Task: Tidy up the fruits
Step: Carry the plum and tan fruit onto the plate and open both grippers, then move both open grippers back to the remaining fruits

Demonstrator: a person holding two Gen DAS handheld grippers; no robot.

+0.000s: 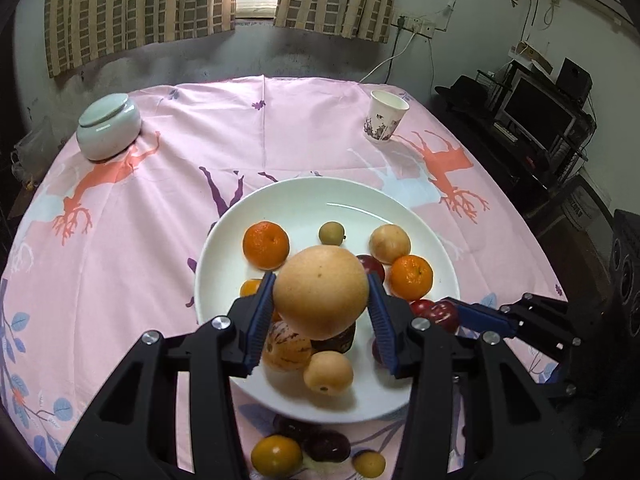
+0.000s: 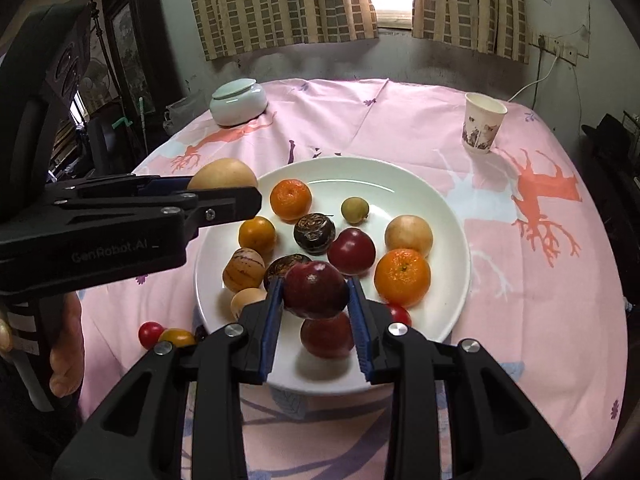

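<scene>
A: Left wrist view: left gripper [image 1: 322,300] pinches a big tan round fruit [image 1: 322,291], pads on both its flanks. White plate [image 1: 320,208] lies below and beyond the jaws, crowded.

B: Risk?

A: Smooth, wide skin; I'd guess it could squirt forward out of the pads and knock the mandarin [image 1: 266,245].

B: Right wrist view?

A: Right gripper [image 2: 316,294] clamps a dark red plum [image 2: 316,290] between its jaws, another red fruit [image 2: 327,338] directly beneath. Dropping there likely sends something over the rim.

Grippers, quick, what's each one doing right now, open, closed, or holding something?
Left tool: closed on the big yellow fruit, above the plate.
Right tool: closed on the dark red fruit, above the plate.
</scene>
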